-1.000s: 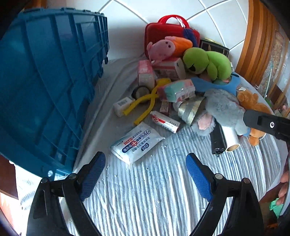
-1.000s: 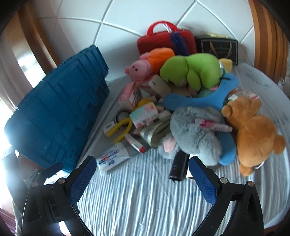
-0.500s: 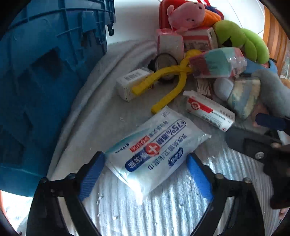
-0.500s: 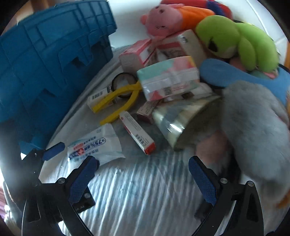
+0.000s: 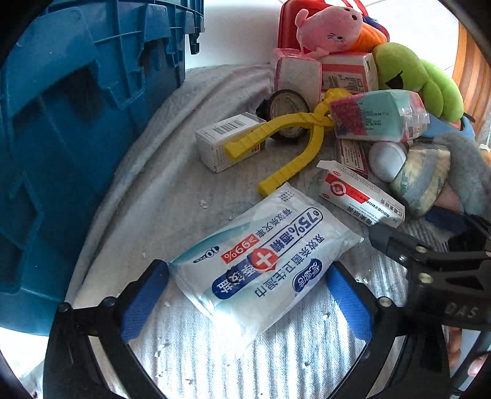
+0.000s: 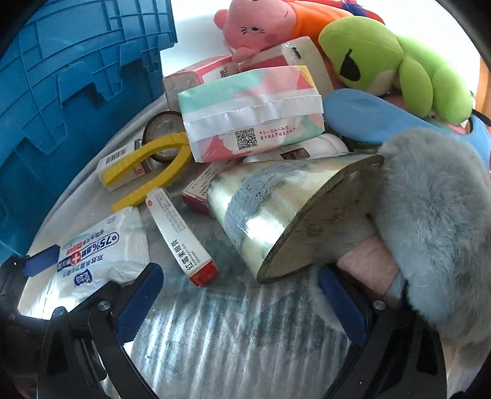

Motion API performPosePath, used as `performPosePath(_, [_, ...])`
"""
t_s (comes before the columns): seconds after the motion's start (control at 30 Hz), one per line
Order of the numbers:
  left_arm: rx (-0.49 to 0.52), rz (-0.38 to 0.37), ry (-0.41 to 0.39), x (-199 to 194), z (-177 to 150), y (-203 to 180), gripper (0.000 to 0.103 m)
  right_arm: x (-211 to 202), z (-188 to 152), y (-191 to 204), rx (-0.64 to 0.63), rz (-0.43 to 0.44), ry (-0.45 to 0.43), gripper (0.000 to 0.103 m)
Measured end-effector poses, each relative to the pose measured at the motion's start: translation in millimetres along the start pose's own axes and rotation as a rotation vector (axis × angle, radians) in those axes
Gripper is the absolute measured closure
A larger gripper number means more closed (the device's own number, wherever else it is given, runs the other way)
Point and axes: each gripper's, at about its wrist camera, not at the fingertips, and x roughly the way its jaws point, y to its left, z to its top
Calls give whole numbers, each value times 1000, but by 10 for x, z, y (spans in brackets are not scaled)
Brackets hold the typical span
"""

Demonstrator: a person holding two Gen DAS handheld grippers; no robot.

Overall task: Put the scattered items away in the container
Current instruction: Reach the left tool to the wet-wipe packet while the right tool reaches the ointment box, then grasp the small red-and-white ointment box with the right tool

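Note:
A white pack of alcohol wipes [image 5: 260, 264] lies flat on the striped cloth. My left gripper [image 5: 245, 294] straddles its near end, jaws still opening, blue pads beside the pack's edges and not pressing. The pack also shows in the right wrist view [image 6: 98, 254], at the lower left. My right gripper [image 6: 242, 307] stands open over bare cloth, just short of a shiny foil-wrapped roll [image 6: 276, 208] and a red-and-white ointment box [image 6: 181, 236]. The blue crate [image 5: 61, 138] stands at the left.
Behind lies a pile: yellow tongs [image 5: 291, 144], a small white box [image 5: 227, 141], a tissue pack [image 6: 251, 113], a grey plush [image 6: 429, 221], a green plush [image 6: 399, 58], a pink plush [image 5: 328, 27]. The right gripper's black body [image 5: 429, 270] sits close on the right.
Both grippers have dropped toward the cloth and closed in on the pile. The left one now has the wipes pack between its fingers; the right one has neared the shiny roll.

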Motion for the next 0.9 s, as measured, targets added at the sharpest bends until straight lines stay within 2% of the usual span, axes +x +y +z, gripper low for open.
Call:
performPosePath(0.03, [-6, 6, -1, -17, -5, 3, 0, -24, -17, -14, 1, 16, -7, 1])
performPosePath(0.1, [-19, 9, 0, -46, -11, 6, 0, -89, -44, -23, -11, 52, -37, 21])
performPosePath(0.2, [-16, 4, -7, -113, -28, 22, 5, -48, -30, -4, -49, 78, -39, 28])
performPosePath(0.33, [6, -8, -29, -241, -74, 9, 24, 12, -26, -5, -91, 83, -46, 42])
performPosePath(0.4, [12, -20, -38, -317, -114, 11, 38, 13, -42, -16, -97, 98, -42, 61])
performPosePath(0.47, [9, -22, -42, -361, -160, 9, 41, -27, -72, -35, -104, 119, -38, 69])
performPosePath(0.57, [7, -20, -40, -368, -179, -9, 40, -47, -123, -124, -79, 121, -26, 69])
performPosePath(0.6, [6, -17, -40, -381, -191, -5, 38, -41, -133, -160, -63, 119, -12, 66])
performPosePath(0.67, [-6, -7, -30, -364, -221, 20, 23, -83, -183, -236, -33, 112, -16, 64])
performPosePath(0.73, [-10, -7, -25, -254, -168, -83, 22, -115, -228, -293, -12, 115, -19, 64])
performPosePath(0.87, [-1, -7, -25, -317, -222, -55, 21, -261, -277, -323, 9, 137, -36, 64])
performPosePath(0.9, [5, -8, -25, -321, -220, -57, 21, -331, -288, -191, 12, 157, -36, 64])
